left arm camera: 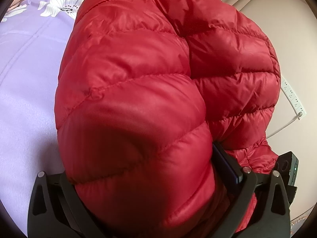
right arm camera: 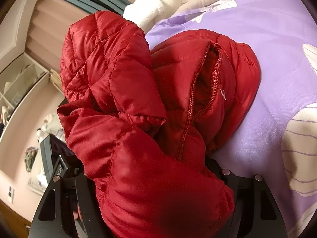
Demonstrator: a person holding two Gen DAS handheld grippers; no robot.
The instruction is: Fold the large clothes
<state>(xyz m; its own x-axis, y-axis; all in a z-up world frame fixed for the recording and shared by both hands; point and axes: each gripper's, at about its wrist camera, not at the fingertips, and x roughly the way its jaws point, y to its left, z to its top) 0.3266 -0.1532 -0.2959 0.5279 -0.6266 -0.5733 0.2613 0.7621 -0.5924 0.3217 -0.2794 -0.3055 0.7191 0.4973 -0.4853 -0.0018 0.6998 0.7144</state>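
Observation:
A red quilted down jacket (left arm camera: 158, 75) fills the left wrist view, bunched and lifted over a purple flowered bed sheet (left arm camera: 25, 79). My left gripper (left arm camera: 150, 178) is shut on the jacket; the fabric bulges over and hides its fingertips, with one dark pad (left arm camera: 227, 162) showing. In the right wrist view the jacket (right arm camera: 122, 91) is folded in a heap with its open zipper (right arm camera: 198, 99) facing me. My right gripper (right arm camera: 158, 188) is shut on the jacket, its fingertips buried under fabric. The other gripper's body (right arm camera: 57, 154) shows at the left.
The purple sheet (right arm camera: 267, 69) spreads to the right. A white pillow and beige bedding (right arm camera: 158, 6) lie at the far end. A white power strip with a cable (left arm camera: 293, 99) lies on the beige surface at the right. Shelves (right arm camera: 17, 79) stand at the left.

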